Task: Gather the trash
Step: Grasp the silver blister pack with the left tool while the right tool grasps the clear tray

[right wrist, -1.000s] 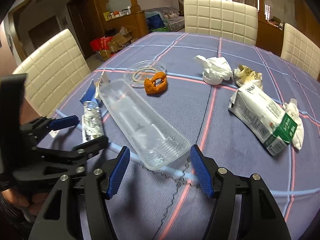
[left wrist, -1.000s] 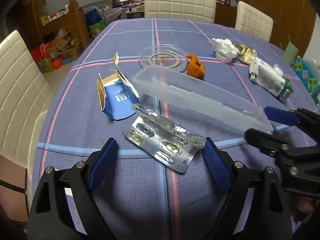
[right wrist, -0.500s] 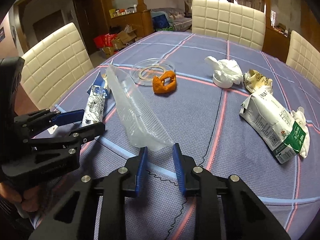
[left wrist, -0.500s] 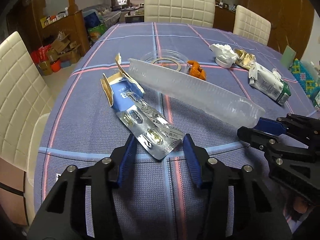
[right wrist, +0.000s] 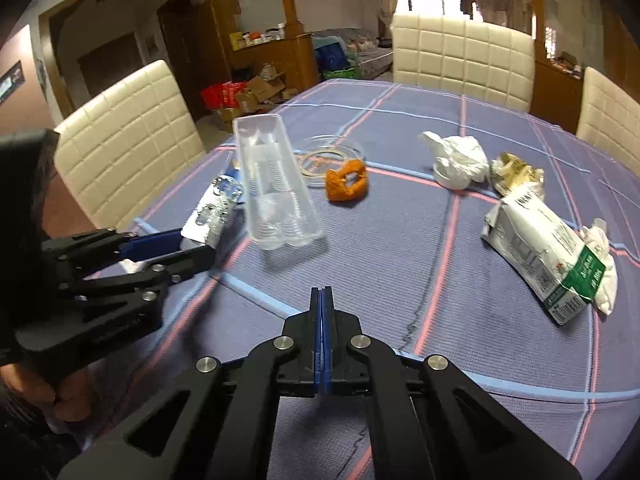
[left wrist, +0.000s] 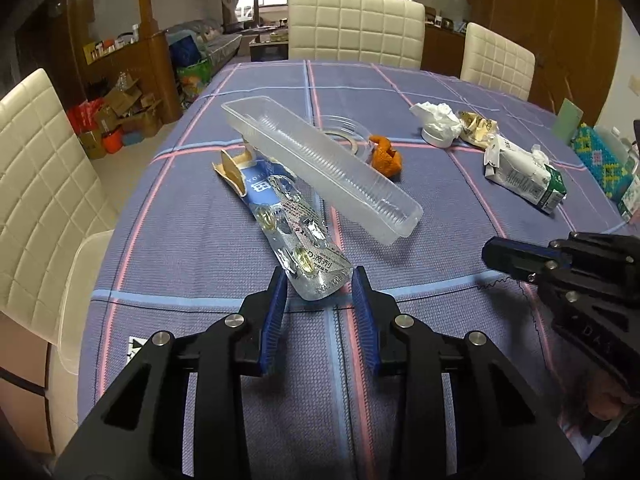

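Clear plastic tray (left wrist: 320,172) first: it sits tilted, far end raised, near end low over the tablecloth (left wrist: 192,248), apart from both grippers. Whether that low corner touches the cloth is hard to say from either view. Just left of the tray lies the foil blister pack (left wrist: 302,252), overlapping a torn blue packet (left wrist: 256,184) beyond it. The left gripper (left wrist: 320,292) has its blue pads part-open, straddling the blister pack's near end; contact cannot be confirmed. The right gripper (right wrist: 321,300) is pressed fully together on nothing, with bare cloth between it and the tray.

Behind the tray, a clear round lid (right wrist: 328,152), partly hidden in the left wrist view, and an orange peel (right wrist: 346,181) right of it. Further right of the tray: crumpled white tissue on a cap (right wrist: 456,160), a gold wrapper (right wrist: 516,172), then a squashed milk carton (right wrist: 544,252) with more tissue against it. Open cloth runs between tray and carton. The table's rounded edge curves left of the blister pack, a cream chair (left wrist: 36,160) close beside it.
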{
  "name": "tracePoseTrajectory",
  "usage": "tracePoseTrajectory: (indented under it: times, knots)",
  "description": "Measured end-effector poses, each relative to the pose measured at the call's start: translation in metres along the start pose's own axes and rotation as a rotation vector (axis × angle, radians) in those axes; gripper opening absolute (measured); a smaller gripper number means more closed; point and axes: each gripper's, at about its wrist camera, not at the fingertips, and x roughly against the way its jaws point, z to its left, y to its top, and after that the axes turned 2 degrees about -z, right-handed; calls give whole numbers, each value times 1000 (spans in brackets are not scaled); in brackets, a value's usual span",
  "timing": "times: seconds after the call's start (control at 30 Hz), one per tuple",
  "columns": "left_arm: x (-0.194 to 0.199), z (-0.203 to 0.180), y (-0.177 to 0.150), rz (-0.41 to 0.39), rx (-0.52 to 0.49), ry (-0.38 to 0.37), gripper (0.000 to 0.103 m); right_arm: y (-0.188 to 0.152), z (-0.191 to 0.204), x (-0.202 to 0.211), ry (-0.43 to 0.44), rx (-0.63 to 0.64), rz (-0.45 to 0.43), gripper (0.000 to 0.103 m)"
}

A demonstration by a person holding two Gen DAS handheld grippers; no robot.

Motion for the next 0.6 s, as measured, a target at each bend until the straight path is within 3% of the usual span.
tracePoseTrajectory:
  times: [0.17, 0.2, 0.23, 0.27, 0.6]
  knots:
    - [6, 8, 4, -23, 11, 37, 35, 21, 12, -5, -5, 76, -14, 8]
    - [7, 11, 5, -25, 17, 46, 35, 26, 14, -9, 1, 78, -8, 29]
    - [7, 14, 6, -27, 20, 51, 35, 28, 14, -10, 8, 77, -21, 57]
    - [7, 17, 7, -31, 24, 63, 35, 32, 16, -9, 8, 78, -52, 63]
    - [6, 44, 15, -63, 42, 118, 35, 54, 34, -67, 31, 136, 41, 64]
